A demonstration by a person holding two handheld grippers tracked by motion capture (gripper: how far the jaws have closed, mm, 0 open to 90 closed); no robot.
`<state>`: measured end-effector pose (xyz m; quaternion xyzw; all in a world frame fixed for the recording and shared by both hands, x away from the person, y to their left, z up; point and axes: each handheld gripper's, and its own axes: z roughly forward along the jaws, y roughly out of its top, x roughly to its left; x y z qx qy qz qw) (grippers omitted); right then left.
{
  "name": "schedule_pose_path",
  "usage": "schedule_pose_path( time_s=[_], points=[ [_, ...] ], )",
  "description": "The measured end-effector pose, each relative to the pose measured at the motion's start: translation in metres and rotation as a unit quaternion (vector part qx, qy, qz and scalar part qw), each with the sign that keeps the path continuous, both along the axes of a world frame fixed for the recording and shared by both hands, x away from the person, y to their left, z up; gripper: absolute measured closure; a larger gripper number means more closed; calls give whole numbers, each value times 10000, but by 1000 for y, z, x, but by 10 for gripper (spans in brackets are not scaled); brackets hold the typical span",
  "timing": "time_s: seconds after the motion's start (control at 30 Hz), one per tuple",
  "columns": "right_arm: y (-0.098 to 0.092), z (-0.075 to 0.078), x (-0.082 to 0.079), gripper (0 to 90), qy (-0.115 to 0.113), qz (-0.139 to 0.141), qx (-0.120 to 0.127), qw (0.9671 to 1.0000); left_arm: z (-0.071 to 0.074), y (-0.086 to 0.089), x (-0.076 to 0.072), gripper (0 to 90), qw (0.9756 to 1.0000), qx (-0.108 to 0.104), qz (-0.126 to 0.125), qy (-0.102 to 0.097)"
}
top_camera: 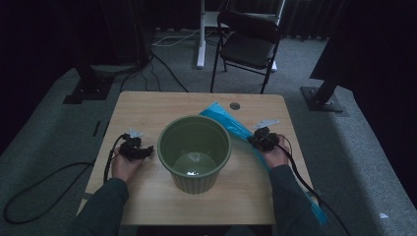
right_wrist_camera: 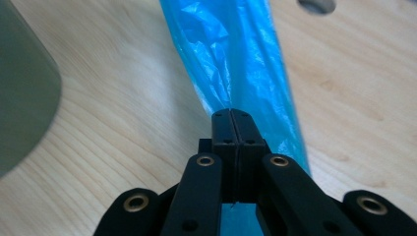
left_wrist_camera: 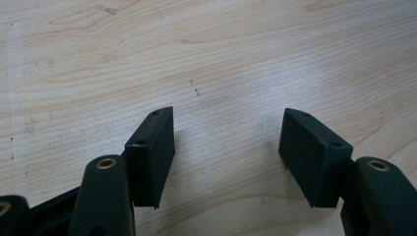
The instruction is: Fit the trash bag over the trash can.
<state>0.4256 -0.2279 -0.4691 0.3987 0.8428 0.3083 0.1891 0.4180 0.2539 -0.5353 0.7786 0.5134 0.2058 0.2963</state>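
Two risks are judged likely from this position. Thin blue bag film is pinched between the pressed-together jaws of the right gripper, and the pinch is taken along one edge of the strip, so a sharp pull could tear the plastic or let it slip free. The bag lies stretched across the table just right of the green pot and hangs over the near edge, so drag on the hanging end could also be felt. The left gripper is spread wide over bare wood left of the pot with nothing between its jaws, so the pot is not steadied and could be nudged or tipped by the rising bag. Inside the pot, a pale glint is seen at the bottom; possibly a reflection or a small scrap, not clearly told in the dim high view.
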Motion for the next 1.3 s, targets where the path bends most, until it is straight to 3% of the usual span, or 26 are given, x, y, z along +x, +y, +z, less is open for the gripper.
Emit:
schedule_pose_path(
  time_s=[0.37, 0.73, 0.97, 1.3],
  points=[
    [-5, 34, -10, 899, -374, 112, 394, 9985, 0, 0, 0, 382, 10000, 0, -1, 2],
    [-4, 55, -18, 899, -603, 299, 435, 9968, 0, -1, 0, 373, 10000, -12, -2, -13],
    [-2, 72, -26, 899, -828, 625, 439, 9936, 1, -1, 0, 372, 10000, 13, 13, 62],
    [0, 86, -33, 900, -893, 901, 482, 9907, 2, 1, 1, 380, 9998, 66, -170, 116]
  ],
)
